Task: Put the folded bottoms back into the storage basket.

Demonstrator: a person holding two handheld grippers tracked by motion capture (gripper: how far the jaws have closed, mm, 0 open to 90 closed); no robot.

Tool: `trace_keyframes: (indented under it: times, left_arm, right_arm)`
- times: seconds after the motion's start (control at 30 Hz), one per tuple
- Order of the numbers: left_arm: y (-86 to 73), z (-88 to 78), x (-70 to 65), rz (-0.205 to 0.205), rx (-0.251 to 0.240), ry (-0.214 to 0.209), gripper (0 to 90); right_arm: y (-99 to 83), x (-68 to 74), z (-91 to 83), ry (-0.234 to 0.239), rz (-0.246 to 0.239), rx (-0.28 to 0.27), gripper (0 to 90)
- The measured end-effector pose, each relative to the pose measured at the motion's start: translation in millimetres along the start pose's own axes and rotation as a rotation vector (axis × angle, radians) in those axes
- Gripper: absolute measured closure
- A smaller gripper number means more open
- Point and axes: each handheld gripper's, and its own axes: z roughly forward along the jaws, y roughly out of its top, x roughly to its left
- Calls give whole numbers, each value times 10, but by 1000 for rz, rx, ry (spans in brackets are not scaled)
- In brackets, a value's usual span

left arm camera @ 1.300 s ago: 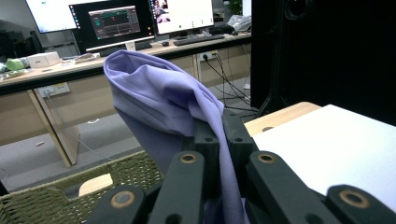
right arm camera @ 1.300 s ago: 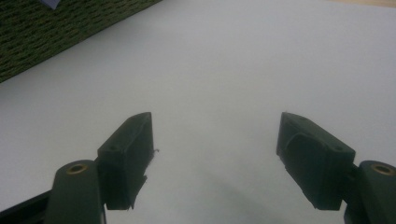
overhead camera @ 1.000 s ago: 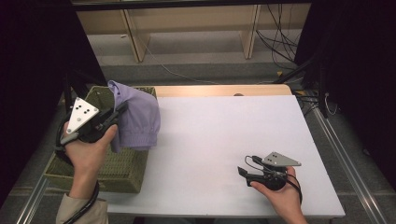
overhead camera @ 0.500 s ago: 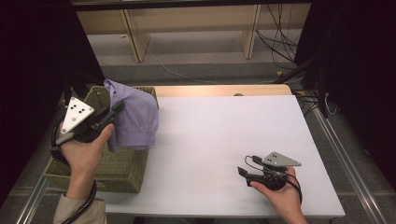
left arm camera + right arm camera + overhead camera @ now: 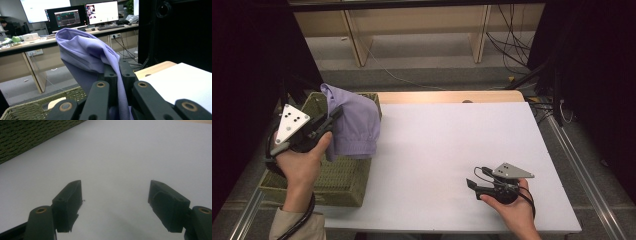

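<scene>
Left tongs (image 5: 332,117) clamp lilac cloth (image 5: 354,125) over wicker basket (image 5: 337,175).

No text, label, brand, number or sign can be read anywhere in these pictures. In the left gripper view, three monitors (image 5: 67,17) stand on a desk in the background with their screens lit, showing windows and panels, but whatever is written on them is too small and blurred to make out. In the high view, the grey plate (image 5: 291,121) on top of one hand-held gripper carries a few small dark dots and no lettering.
</scene>
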Motion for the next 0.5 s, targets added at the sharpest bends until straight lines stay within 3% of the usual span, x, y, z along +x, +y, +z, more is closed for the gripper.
trace_keyframes:
  times: [0.5]
  left_arm:
    - [39,-47,20,25,-13,16,863]
  right_arm:
    - [-1,1,1,1,-2,3,282]
